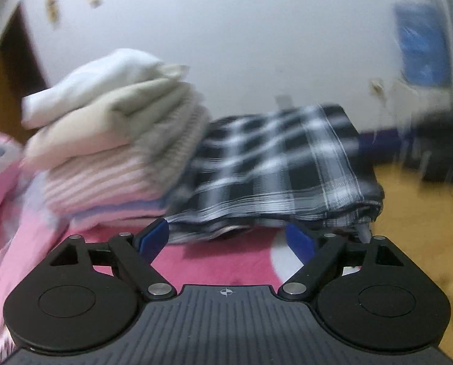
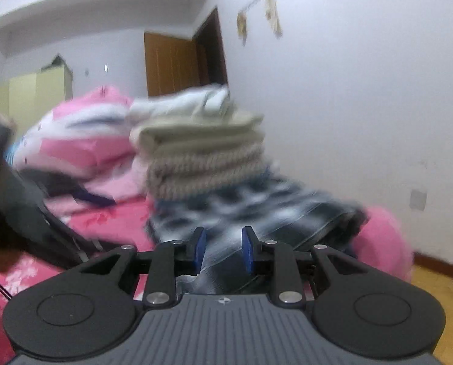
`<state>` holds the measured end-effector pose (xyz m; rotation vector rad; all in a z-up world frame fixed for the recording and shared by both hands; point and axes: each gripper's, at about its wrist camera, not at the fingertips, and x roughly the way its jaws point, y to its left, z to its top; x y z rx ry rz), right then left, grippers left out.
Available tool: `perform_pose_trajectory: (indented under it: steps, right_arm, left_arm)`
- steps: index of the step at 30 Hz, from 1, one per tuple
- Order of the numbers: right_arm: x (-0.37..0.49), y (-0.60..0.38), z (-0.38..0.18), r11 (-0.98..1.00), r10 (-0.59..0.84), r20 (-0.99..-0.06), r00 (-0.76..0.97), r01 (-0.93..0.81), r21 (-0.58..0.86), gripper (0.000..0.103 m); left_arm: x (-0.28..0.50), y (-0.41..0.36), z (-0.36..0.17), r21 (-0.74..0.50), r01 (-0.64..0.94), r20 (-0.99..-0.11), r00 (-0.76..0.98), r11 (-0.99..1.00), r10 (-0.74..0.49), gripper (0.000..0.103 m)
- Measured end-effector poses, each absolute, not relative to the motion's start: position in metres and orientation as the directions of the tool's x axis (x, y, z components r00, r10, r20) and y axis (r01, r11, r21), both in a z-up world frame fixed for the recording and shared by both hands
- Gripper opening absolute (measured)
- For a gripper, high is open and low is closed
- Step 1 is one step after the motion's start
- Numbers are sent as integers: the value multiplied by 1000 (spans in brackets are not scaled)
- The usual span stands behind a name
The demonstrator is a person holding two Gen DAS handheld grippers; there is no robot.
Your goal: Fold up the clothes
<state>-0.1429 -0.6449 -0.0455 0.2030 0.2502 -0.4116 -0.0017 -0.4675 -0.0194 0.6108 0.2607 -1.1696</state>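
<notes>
Plaid garment (image 1: 275,164): one, black and white, folded flat on the pink bedspread (image 1: 220,261), just ahead of both tools; its near edge lies between and just beyond the left gripper's fingertips.
Folded stack (image 1: 114,133): one pile, ahead and to the left of the left tool, touching the plaid piece's left edge; about five layers, white on top, then cream, grey knit, pink stripe, though blur makes the count unsure.
Left gripper (image 1: 228,237): jaws spread wide, nothing between the blue pads (image 1: 153,237).
Right gripper (image 2: 223,249): jaws narrow but apart; plaid cloth shows through the gap, yet no pad seems to press it.
Step in hand: plaid piece looks folded and let go; both tools stand clear of it.
Next move: probably lifting it onto the pile, which calls for a grip under both near corners.
</notes>
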Motion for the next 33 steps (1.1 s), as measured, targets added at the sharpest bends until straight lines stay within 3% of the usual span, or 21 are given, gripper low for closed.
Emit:
perform_pose_trajectory:
  steps: [2, 5, 8, 10, 16, 18, 21, 24, 27, 30, 31, 33]
  right_arm:
    - [-142, -631, -54, 909, -319, -357, 878, 390, 146, 28]
    - [-155, -605, -53, 928, -218, -358, 908, 306, 212, 28]
    - [-166, -588, -50, 919, -194, -365, 910, 299, 257, 28]
    - [-176, -581, -44, 907, -186, -362, 914, 301, 294, 28]
    - [-202, -553, -28, 876, -187, -386, 903, 331, 351, 31]
    - [-211, -543, -22, 850, -192, -409, 892, 360, 385, 41]
    - [-227, -525, -12, 805, -212, -436, 874, 410, 429, 45]
    - [-242, -505, -1, 782, -251, -455, 855, 456, 425, 63]
    - [-255, -483, 13, 786, -296, -455, 839, 485, 383, 73]
    - [-262, -464, 24, 792, -346, -460, 818, 517, 324, 86]
    - [-263, -459, 27, 793, -364, -461, 809, 529, 302, 94]
    - [-265, -448, 30, 797, -406, -458, 791, 552, 246, 99]
  left_arm:
    - [-5, -442, -6, 271, 908, -484, 414, 318, -771, 87]
    - [-7, -405, 13, 211, 887, -469, 461, 411, -754, 89]
    - [-14, -372, 28, 149, 866, -454, 489, 477, -745, 91]
    - [-20, -357, 38, 111, 852, -441, 503, 511, -743, 98]
    - [-56, -308, 55, -9, 809, -394, 537, 588, -746, 100]
    - [-69, -296, 58, -48, 798, -387, 539, 601, -748, 100]
    - [-85, -281, 61, -94, 793, -377, 532, 603, -758, 101]
    - [-98, -271, 64, -97, 791, -376, 532, 604, -758, 102]
    - [-113, -262, 64, -74, 783, -369, 554, 618, -746, 103]
    - [-120, -253, 61, -103, 773, -372, 554, 626, -745, 103]
    - [-121, -251, 60, -122, 764, -377, 555, 633, -742, 103]
    - [-122, -249, 55, -150, 741, -394, 562, 654, -727, 103]
